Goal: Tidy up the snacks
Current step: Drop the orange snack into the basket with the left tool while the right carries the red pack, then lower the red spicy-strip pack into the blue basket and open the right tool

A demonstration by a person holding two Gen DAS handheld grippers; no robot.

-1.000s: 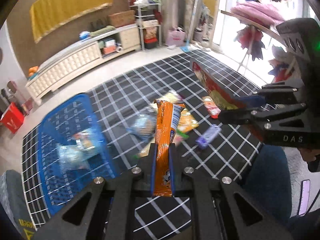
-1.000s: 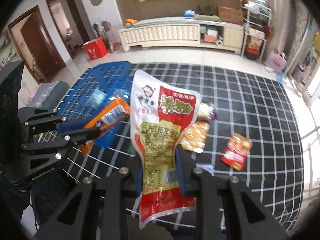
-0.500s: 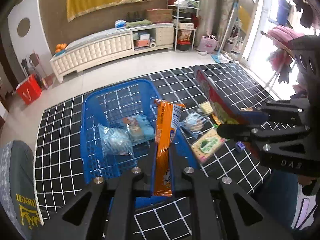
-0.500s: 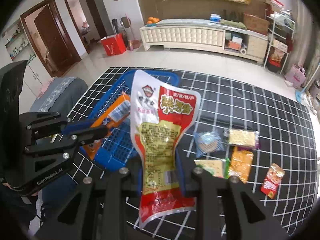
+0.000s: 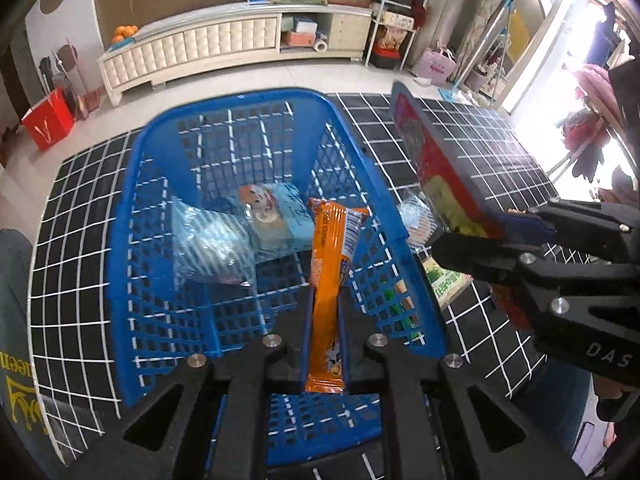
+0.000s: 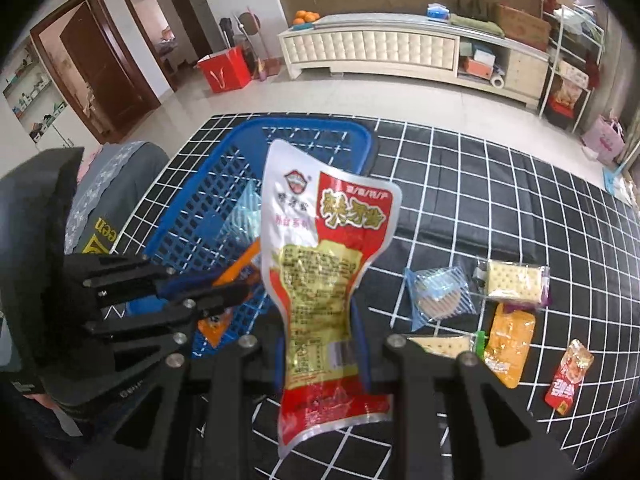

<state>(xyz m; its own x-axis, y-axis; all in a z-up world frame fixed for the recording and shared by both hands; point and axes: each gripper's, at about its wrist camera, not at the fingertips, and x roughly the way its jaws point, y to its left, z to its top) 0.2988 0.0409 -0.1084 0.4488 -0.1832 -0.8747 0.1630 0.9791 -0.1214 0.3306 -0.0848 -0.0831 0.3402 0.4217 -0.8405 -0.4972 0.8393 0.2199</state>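
My left gripper (image 5: 325, 308) is shut on a long orange snack pack (image 5: 331, 276), held upright above the blue plastic basket (image 5: 140, 184). Inside the basket lie a clear wrapped snack (image 5: 212, 244) and a light blue packet (image 5: 276, 220). My right gripper (image 6: 318, 320) is shut on a red, white and yellow pouch (image 6: 320, 248), held upright just right of the basket (image 6: 224, 200). In the left wrist view the right gripper (image 5: 480, 236) stands at the right, its red pouch (image 5: 432, 152) edge-on beyond the basket's right rim. The left gripper (image 6: 224, 292) shows at the left of the right wrist view.
Several loose snacks lie on the black grid mat (image 6: 500, 200) right of the basket: a blue wrapped biscuit (image 6: 438, 294), a cracker pack (image 6: 514, 280), an orange packet (image 6: 508, 344), a small red packet (image 6: 568, 378). A white cabinet (image 6: 400, 48) stands along the far wall.
Both grippers have swung left across the mat with their packs. The basket has come from the left side to directly under the orange pack, and the loose snacks now lie off to the right.
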